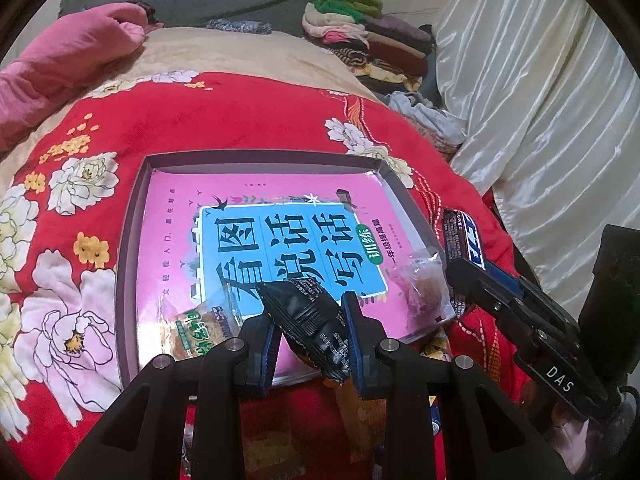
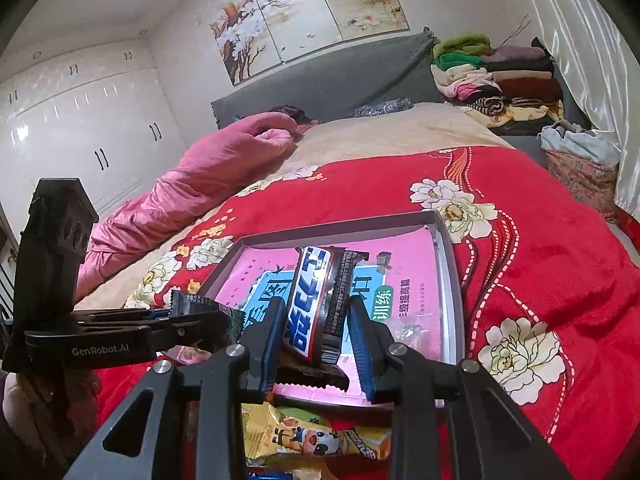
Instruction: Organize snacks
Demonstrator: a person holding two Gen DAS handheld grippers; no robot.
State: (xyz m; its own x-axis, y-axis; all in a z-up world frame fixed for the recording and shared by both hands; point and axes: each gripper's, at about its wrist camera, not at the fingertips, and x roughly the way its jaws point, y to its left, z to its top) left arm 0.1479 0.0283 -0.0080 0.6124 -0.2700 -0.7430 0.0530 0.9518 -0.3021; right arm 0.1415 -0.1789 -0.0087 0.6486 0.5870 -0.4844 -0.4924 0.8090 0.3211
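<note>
Over the shallow box (image 1: 136, 216) on my bed, two snacks held.
Left hand-held gripper (image 1: 310, 330) clamps a black packet (image 1: 308, 320); right hand-held gripper (image 2: 316, 334) pinches a chocolate bar (image 2: 316, 300).

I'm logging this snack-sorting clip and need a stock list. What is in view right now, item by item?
Box: one, grey, on the red blanket, pink book inside.
Green snack pack: one, in the box, near corner.
Clear-wrapped snack: one, on the book's right side.
Yellow cartoon packet: one, on the blanket before the box.
Folded clothes: one stack, mixed colours, by the headboard.
Black packet: one, clamped in the left gripper.
Chocolate bar: one, brown and blue, clamped in the right gripper.
</note>
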